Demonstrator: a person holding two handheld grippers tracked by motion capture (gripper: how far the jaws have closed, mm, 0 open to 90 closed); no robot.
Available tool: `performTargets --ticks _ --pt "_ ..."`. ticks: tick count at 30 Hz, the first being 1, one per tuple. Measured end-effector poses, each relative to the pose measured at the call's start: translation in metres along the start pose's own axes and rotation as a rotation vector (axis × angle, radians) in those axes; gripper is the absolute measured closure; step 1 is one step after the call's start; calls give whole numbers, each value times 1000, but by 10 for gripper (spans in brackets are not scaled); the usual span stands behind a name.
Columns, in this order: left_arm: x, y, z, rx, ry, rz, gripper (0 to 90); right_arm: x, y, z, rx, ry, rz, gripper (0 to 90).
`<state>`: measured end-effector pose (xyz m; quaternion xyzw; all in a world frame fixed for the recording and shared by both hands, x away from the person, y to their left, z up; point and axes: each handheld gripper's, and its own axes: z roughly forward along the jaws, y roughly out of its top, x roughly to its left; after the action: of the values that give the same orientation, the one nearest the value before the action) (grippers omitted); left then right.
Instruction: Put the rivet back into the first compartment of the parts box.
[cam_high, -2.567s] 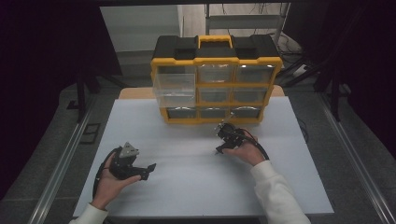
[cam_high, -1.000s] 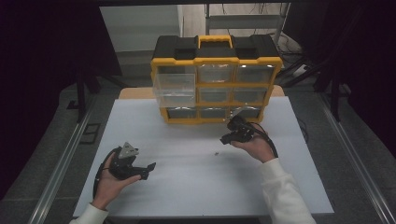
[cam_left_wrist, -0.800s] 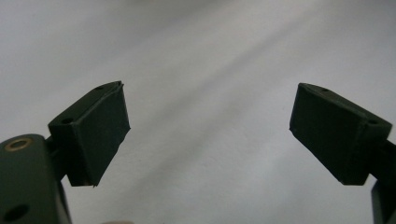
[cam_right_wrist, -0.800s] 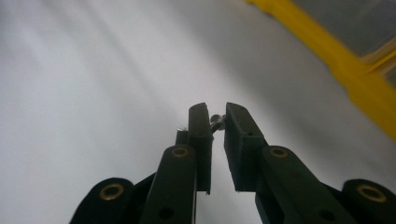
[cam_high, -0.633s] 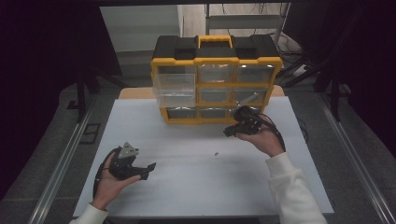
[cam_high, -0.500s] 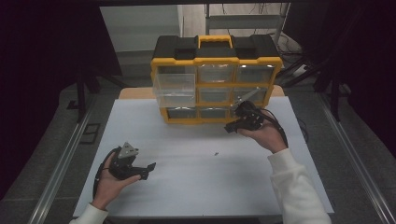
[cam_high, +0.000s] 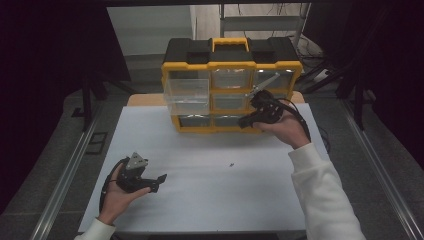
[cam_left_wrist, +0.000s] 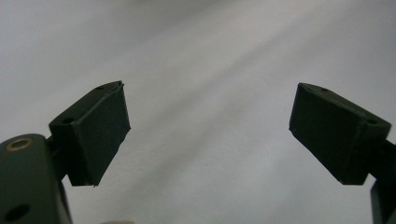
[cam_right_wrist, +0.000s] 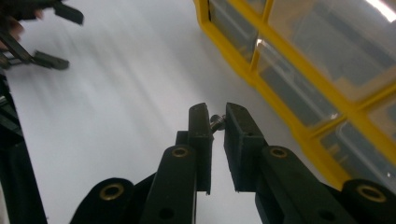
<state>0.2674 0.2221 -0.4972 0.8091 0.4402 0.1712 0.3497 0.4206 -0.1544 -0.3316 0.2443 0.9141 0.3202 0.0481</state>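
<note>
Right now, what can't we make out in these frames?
- Screw in the right gripper: its fingers cover most of it in the right gripper view; too small in the high view.
- Small dark speck on the table: too small to identify in the high view.
- Organizer drawer contents: hazy behind the clear fronts, blurred in the right gripper view.
- Left gripper: blurred white surface beyond its open fingers.

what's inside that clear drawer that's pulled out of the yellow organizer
The pulled-out clear plastic drawer of the yellow-and-black organizer case looks empty through its walls; its floor is too blurred to rule out tiny parts.
</note>
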Motion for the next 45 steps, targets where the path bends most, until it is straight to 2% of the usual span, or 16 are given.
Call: performTargets --ticks 7,28,45 --pt "0 0 0 1 -1 -2 123 2 33 -18 -25 13 -31 814" --pt "0 0 0 -2 -5 -6 124 19 102 -43 -55 9 -102 814" --pt "1 0 -1 2 -3 -3 123 30 133 -45 -70 20 -117 815"
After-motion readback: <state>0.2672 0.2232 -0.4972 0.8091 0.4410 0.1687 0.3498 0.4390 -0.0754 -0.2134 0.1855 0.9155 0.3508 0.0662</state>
